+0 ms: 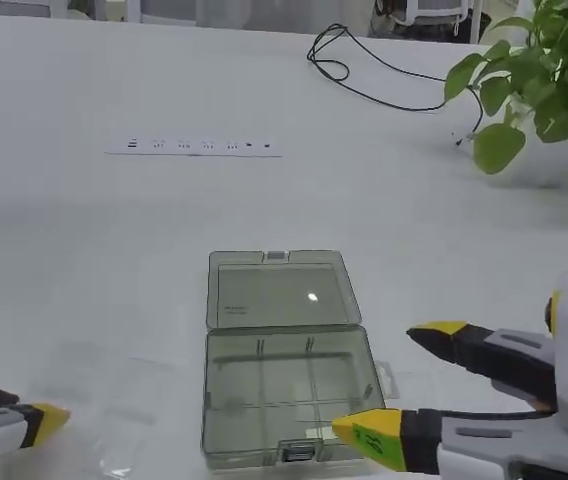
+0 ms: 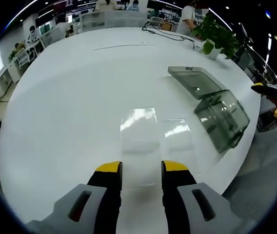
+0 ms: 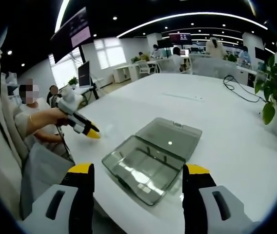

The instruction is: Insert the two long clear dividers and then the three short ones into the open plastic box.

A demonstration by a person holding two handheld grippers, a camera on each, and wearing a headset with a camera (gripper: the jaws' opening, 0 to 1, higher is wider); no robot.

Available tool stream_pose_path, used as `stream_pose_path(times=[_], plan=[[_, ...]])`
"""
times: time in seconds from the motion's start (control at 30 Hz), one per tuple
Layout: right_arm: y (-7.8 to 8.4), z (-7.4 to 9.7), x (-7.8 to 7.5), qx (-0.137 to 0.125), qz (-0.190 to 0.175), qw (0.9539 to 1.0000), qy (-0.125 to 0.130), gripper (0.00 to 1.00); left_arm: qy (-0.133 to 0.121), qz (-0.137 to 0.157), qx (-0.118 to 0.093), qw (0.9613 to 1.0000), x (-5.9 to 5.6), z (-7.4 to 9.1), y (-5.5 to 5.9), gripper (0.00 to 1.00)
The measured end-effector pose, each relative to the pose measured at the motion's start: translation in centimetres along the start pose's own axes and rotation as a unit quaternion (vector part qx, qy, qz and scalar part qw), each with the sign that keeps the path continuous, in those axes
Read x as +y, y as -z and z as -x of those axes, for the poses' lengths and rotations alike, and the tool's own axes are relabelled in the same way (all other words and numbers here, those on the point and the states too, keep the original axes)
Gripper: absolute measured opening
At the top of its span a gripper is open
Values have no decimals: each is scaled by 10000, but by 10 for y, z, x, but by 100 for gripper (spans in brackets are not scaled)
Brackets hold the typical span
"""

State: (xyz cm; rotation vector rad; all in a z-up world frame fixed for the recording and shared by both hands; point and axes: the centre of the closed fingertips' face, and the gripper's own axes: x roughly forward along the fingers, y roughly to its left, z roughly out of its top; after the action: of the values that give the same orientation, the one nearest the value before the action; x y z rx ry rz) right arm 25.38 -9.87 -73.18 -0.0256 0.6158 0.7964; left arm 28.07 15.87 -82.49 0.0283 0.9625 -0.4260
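The open plastic box [image 1: 284,395] sits on the white table [image 1: 84,250] in the lower centre of the head view. Its smoky clear lid [image 1: 279,290] is folded flat back toward the top of the frame. The clear dividers [image 1: 114,400] lie flat on the table at the lower left of that view, beside the box and apart from it. They are so faint there that we cannot count them.

In the left gripper view the dividers [image 2: 150,131] catch the light at the centre of the frame, just ahead of the left tool [image 2: 141,168]. Its yellow-tipped jaws stand a little apart with nothing between them. The box [image 2: 221,117] lies to the right in that view, and the right tool [image 2: 275,100] shows at the far right edge.

In the right gripper view the right tool [image 3: 139,169] is spread wide and empty, its tips framing the box [image 3: 133,165] below it. A hand [image 3: 55,117] at the left of that frame holds the left tool [image 3: 87,130] over the table edge.

In the head view the right tool [image 1: 399,382] comes in from the lower right, close to the box's right front corner. One tip of the left tool [image 1: 49,415] shows at the lower left. A power strip [image 1: 194,146], a black cable [image 1: 384,75] and a leafy plant [image 1: 544,80] sit farther up the frame.
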Motion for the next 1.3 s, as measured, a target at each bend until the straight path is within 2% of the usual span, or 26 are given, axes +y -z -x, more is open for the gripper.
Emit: stream_pose_path(times=[0.13, 0.3, 0.47, 0.6, 1.03, 1.3], plan=[[-6, -8, 6, -145, -254, 9996, -27, 71, 191, 186, -365, 9990, -11, 4, -11, 30], [-13, -19, 15, -286, -705, 9970, -129, 67, 416, 391, -933, 9940, -26, 10, -25, 30], [-20, -28, 23, -433, -1025, 9936, -191, 61, 581, 330, -1226, 9902, -41, 12, -29, 30], [-27, -36, 30, -607, -1389, 9881, -271, 57, 730, 360, -1499, 9853, -53, 14, -34, 30], [-44, -59, 53, -968, -1754, 9784, -503, 47, 1042, 142, -2149, 9709, -92, 25, -55, 30], [-47, -70, 61, -1026, -1930, 9743, -537, 38, 1245, 173, -2224, 9668, -111, 24, -58, 30]])
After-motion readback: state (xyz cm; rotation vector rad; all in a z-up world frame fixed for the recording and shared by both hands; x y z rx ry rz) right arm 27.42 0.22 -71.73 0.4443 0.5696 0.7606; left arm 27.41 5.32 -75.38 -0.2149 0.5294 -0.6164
